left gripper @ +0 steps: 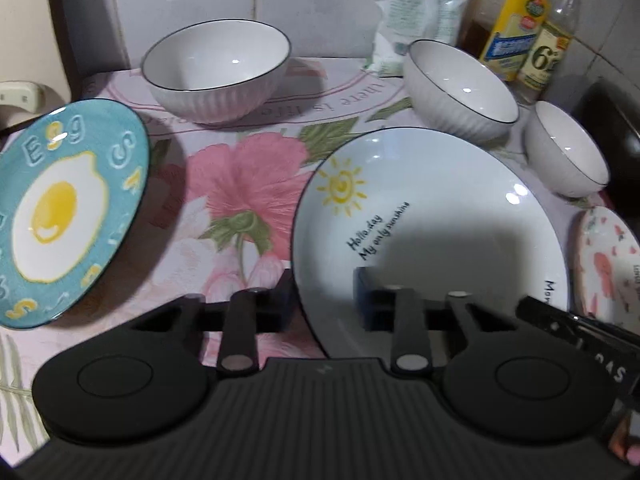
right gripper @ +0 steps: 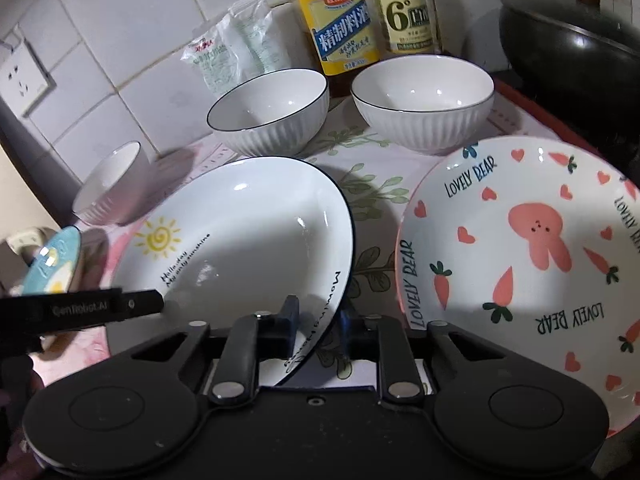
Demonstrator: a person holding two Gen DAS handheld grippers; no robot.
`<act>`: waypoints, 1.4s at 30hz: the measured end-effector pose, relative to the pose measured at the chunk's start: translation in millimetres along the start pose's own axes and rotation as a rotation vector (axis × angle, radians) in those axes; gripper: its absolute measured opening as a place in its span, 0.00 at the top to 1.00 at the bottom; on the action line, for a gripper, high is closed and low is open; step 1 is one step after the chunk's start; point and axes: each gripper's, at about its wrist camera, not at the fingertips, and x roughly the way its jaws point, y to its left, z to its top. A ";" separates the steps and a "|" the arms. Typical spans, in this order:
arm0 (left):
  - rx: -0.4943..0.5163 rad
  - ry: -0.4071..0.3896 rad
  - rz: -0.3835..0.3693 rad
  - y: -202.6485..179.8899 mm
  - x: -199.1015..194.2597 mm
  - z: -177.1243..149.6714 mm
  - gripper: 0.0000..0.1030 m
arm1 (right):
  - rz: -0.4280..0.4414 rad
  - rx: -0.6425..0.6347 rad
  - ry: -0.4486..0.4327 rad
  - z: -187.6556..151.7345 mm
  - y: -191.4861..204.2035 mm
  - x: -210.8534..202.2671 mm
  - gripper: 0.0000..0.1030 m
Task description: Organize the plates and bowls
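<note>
A white sun plate [left gripper: 432,216] lies mid-table; its near rim passes between the fingers of both grippers. My left gripper [left gripper: 324,300] straddles the rim, jaws apart, and its body shows in the right wrist view [right gripper: 100,306]. My right gripper [right gripper: 320,324] is closed on the plate's [right gripper: 240,240] right rim, which looks tilted up. A teal egg plate [left gripper: 68,220] sits left. A pink bear plate [right gripper: 528,264] sits right. Three white ribbed bowls stand behind: one [left gripper: 216,72], another [left gripper: 460,88], and a third [left gripper: 568,148].
Two bottles [right gripper: 336,16] [right gripper: 408,12] and a white packet [right gripper: 228,44] stand against the tiled wall. A black wok [right gripper: 572,52] sits at the far right. A wall socket [right gripper: 24,76] is at the left. A floral cloth [left gripper: 240,184] covers the table.
</note>
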 end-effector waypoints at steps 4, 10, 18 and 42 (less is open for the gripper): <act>-0.027 -0.015 0.017 2.9 -8.3 -1.9 0.81 | 0.033 -0.023 0.010 1.6 -0.2 -7.6 0.80; -0.081 -0.031 0.049 13.5 -24.5 -14.4 0.81 | 0.082 -0.066 0.026 2.5 7.5 -20.5 0.80; -0.167 -0.058 0.121 41.7 -61.7 -39.7 0.82 | 0.183 -0.168 0.041 -2.4 34.1 -28.7 0.80; -0.129 -0.006 0.152 69.6 -54.1 -52.3 0.83 | 0.227 -0.209 0.119 -23.5 54.4 -1.5 0.80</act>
